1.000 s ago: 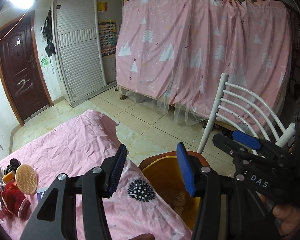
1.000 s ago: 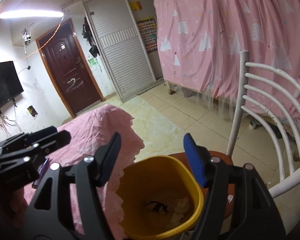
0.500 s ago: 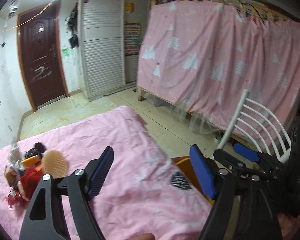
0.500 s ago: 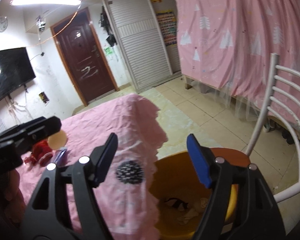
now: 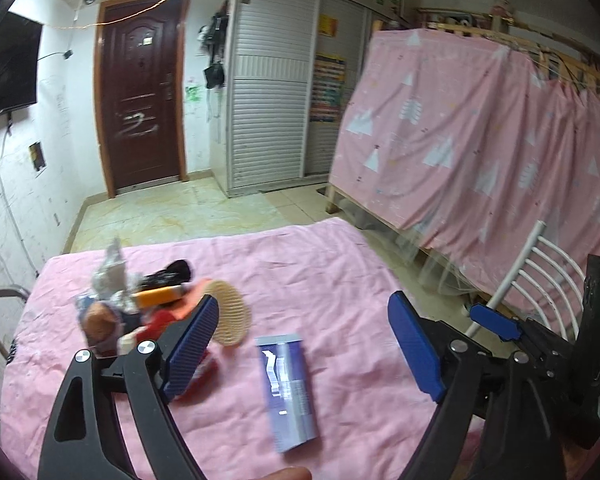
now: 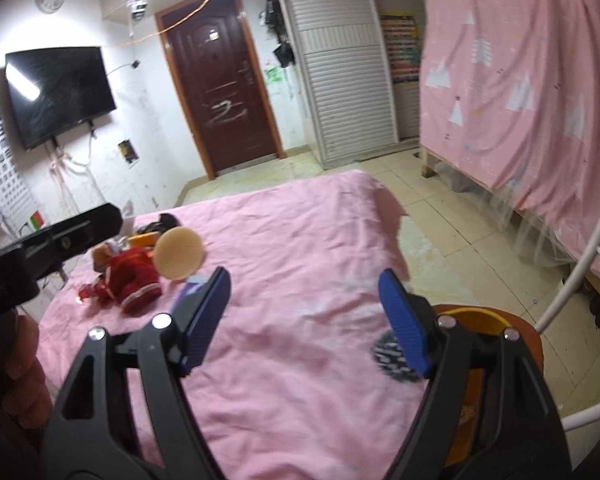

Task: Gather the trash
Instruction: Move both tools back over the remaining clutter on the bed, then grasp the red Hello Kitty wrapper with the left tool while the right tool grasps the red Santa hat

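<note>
Now that both views have swung from the yellow bin [image 6: 476, 317] to the pink-covered desk [image 5: 340, 264], each empty hand-held gripper, left [image 5: 304, 350] and right [image 6: 306, 318], has just been opening; the purple box [image 5: 290, 390] near the front edge looks next.

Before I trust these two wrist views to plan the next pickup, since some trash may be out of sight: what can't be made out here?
- Yellow bin, right wrist view: contents hidden behind the right gripper; only its rim shows.
- Purple packet, left wrist view: print blurred, unreadable.
- Pile of items, left wrist view: motion-blurred, partly behind a finger of the left gripper; single pieces unclear.
- Red toy, right wrist view: too blurred to identify.
</note>
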